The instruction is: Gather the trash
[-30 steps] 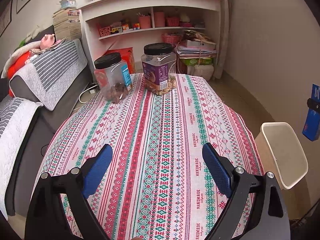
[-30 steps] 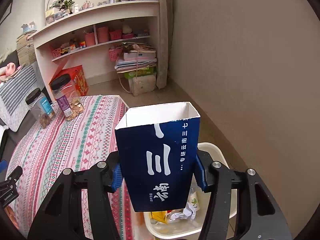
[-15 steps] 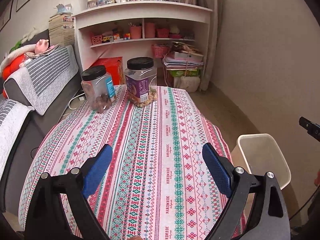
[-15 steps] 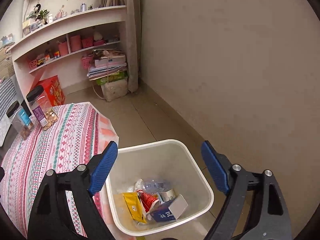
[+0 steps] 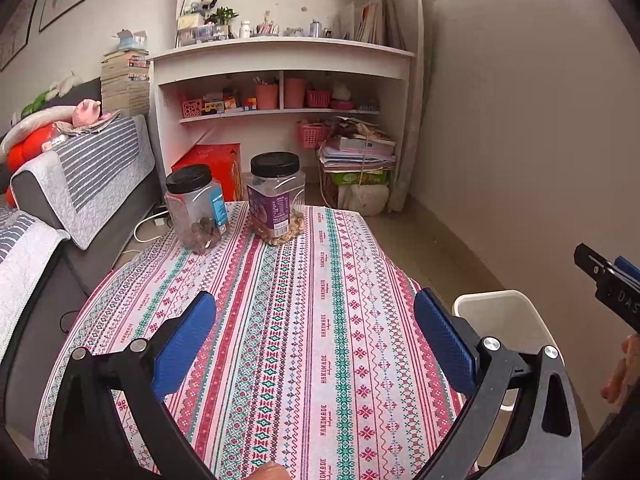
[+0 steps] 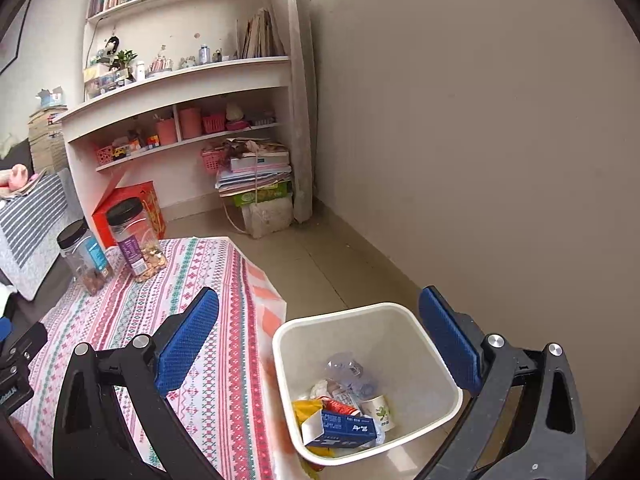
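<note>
A cream trash bin (image 6: 400, 312) stands on the floor beside the table and also shows in the left wrist view (image 5: 504, 316). Inside it lie a dark blue carton (image 6: 340, 429), a yellow wrapper (image 6: 306, 410), a paper cup (image 6: 378, 410), a clear bottle (image 6: 348, 372) and other scraps. My right gripper (image 6: 318, 344) is open and empty above the bin's near rim. My left gripper (image 5: 314, 344) is open and empty above the striped tablecloth (image 5: 304, 300).
Two clear jars with black lids, one blue-labelled (image 5: 196, 208) and one purple-labelled (image 5: 276, 196), stand at the table's far end. A grey sofa (image 5: 80, 184) is to the left. A white shelf unit (image 5: 280, 92), a red box (image 5: 216, 164) and stacked papers (image 5: 356, 152) lie beyond.
My right gripper opened and dropped the blue carton into the bin, then drew back and up. My left gripper rose and pulled back from the table.
</note>
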